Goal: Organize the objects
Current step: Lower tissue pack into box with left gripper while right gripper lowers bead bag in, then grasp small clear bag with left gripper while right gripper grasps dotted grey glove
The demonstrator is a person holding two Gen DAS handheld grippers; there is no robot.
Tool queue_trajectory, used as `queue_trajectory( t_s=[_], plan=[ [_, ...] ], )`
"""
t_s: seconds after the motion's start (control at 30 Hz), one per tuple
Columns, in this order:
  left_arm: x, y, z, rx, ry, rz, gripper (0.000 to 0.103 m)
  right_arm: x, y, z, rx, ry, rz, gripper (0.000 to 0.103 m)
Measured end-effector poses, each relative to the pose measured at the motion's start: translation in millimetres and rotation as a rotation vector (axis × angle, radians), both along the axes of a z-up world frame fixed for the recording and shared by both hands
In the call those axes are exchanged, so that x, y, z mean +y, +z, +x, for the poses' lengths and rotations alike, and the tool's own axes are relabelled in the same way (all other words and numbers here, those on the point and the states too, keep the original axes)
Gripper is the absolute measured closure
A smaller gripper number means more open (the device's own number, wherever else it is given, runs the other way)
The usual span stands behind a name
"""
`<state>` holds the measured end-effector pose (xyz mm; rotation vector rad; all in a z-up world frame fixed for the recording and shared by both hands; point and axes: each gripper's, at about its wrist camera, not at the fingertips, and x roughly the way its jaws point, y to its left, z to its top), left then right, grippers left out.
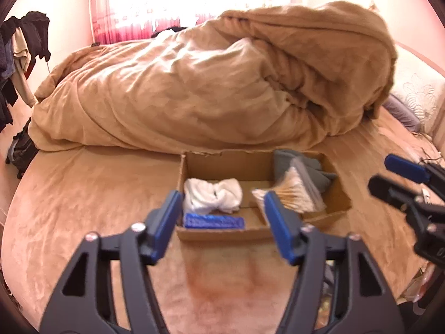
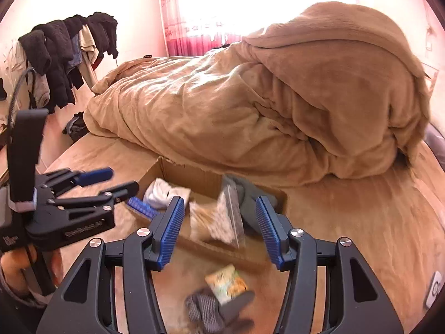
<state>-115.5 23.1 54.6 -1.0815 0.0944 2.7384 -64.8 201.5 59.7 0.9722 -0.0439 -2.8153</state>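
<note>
On the bed (image 1: 83,208), in front of the heaped tan blanket (image 1: 222,83), I am watching the cardboard box (image 1: 222,233) sitting with a white cloth (image 1: 212,194), a blue packet (image 1: 214,220), a bag of cotton swabs (image 1: 294,192) and a grey cloth (image 1: 300,164) inside it. My left gripper (image 1: 222,222) is hovering just short of the box's near wall, its blue pads spread wide and holding nothing. My right gripper (image 2: 219,229) is also gaping wide and empty, pointing at the same box from the right, with the swab bag showing between its fingers but not touching them. Nearer to me than the box, low between the right fingers, a small snack packet (image 2: 226,282) is lying against a grey knitted piece (image 2: 205,306) on the bed; both are blurred, so I cannot read the packet's print. In the right wrist view the left gripper's body is carrying pale lettering, too smeared for me to make out. Both tools are sitting level, side by side, the left one slightly ahead. Dark clothes (image 2: 69,41) are hanging on a rack to the left.
</note>
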Motion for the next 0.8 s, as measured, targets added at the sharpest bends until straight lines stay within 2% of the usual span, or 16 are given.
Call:
queue_trajectory(
  t_s=[0.3, 0.5, 0.63, 0.8],
  plan=[
    [23, -21, 61, -0.018, -0.051, -0.008, 0.031, 8, -25, 33, -0.057, -0.004, -0.018, 0.035],
    [35, -48, 89, -0.058, -0.046, 0.039, 0.031, 27, -55, 30, -0.132, 0.076, -0.06, 0.035],
    [41, -68, 101, -0.097, -0.068, 0.107, 0.031, 35, -77, 26, -0.184, 0.112, -0.092, 0.035],
    [62, -91, 113, -0.138, -0.134, 0.092, 0.031, 34, -103, 17, -0.255, 0.149, -0.106, 0.035]
  ],
)
